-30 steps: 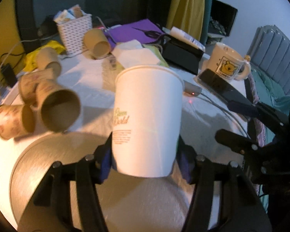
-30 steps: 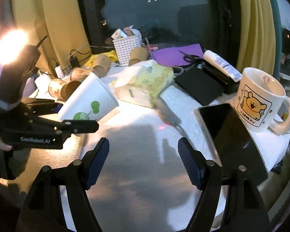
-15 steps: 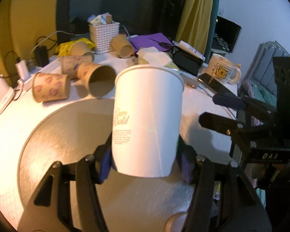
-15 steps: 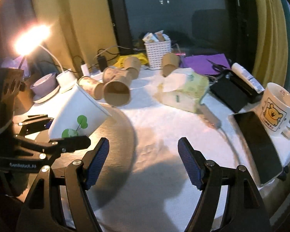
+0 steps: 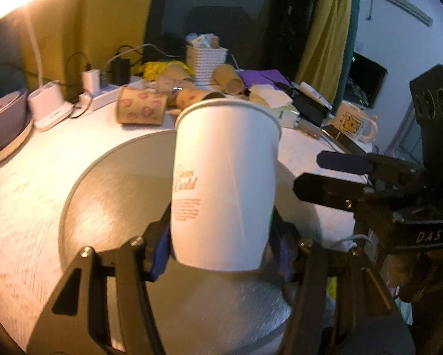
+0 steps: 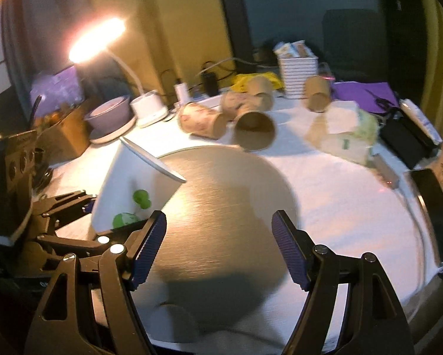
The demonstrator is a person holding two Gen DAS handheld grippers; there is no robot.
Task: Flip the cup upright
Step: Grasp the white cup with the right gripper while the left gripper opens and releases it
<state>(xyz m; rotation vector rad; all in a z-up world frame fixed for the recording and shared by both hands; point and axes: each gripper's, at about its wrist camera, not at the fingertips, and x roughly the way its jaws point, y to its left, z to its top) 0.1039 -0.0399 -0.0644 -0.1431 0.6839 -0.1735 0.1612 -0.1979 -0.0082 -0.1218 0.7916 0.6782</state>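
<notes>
A white paper cup (image 5: 224,183) with orange print and green leaves is held mouth up in my left gripper (image 5: 221,251), which is shut on its lower part, above a round grey mat (image 5: 118,192). In the right wrist view the same cup (image 6: 132,189) leans at the left, still in the left gripper (image 6: 73,216). My right gripper (image 6: 218,245) is open and empty over the mat (image 6: 227,201); it also shows at the right of the left wrist view (image 5: 339,174).
Several brown paper cups (image 6: 203,121) lie on their sides at the back of the white table (image 6: 339,201). A tissue pack (image 6: 345,130), a white basket (image 6: 298,68), a lit lamp (image 6: 97,38), a bowl (image 6: 109,115), a phone (image 6: 434,204) and a mug (image 5: 354,124) stand around.
Both grippers have pulled back and to the left, away from the table's back. The left gripper still holds the cup, mouth up. The lamp and bowl have come into view.
</notes>
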